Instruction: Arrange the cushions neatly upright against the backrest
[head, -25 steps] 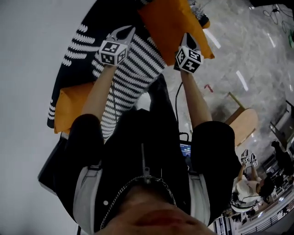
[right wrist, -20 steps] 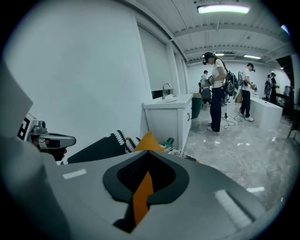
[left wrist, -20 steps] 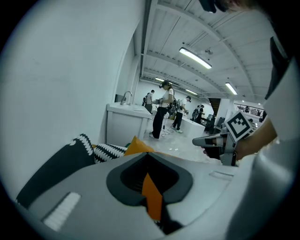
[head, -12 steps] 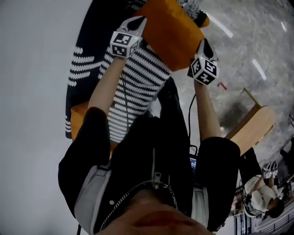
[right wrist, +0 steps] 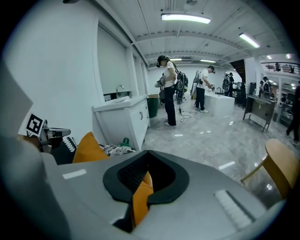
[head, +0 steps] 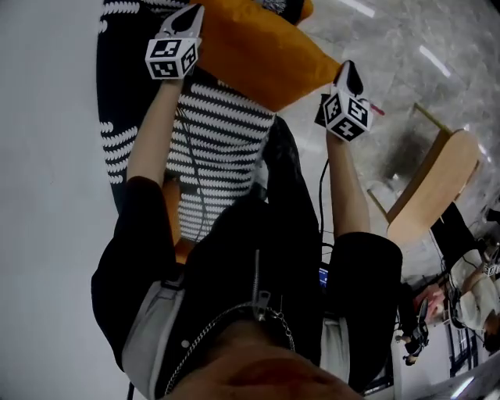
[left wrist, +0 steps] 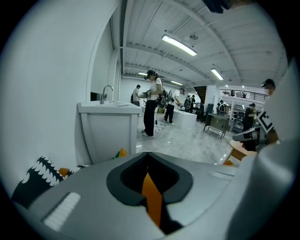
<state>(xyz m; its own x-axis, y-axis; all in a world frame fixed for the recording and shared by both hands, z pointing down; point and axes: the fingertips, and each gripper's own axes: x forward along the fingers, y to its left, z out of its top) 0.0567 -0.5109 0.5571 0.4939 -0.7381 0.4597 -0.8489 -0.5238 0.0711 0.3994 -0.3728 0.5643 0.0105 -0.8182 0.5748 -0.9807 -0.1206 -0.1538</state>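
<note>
1. Above a black patterned surface (head: pixel 117 94), likely the sofa, an orange cushion (head: pixel 266 55) is hanging in the air between two grippers. It is hovering over a striped cushion (head: pixel 223 141) that is lying flat below.
2. The left gripper (head: pixel 187 17) is pinching a thin fold of orange fabric at one corner, jaws closed tight on it. The right gripper (head: pixel 349 74) is clamping a similar small fold at the opposite corner.
3. Risk of a drop: each grip is taking very little cloth. If the cushion's weight is pulling unevenly, a fold could slip free. The cushion would then swing from one corner or fall toward the floor (head: pixel 391 101).
4. Risk of a slump: the cushion is hanging tilted, with the right corner lower in the head view. Set down like that, it would probably topple instead of standing upright.
5. Risk of crowding: the striped cushion is taking up the space below. Landing on it could leave both crooked.
6. Risk of misplacing: no view is showing the backrest clearly, so the aim is uncertain.
</note>
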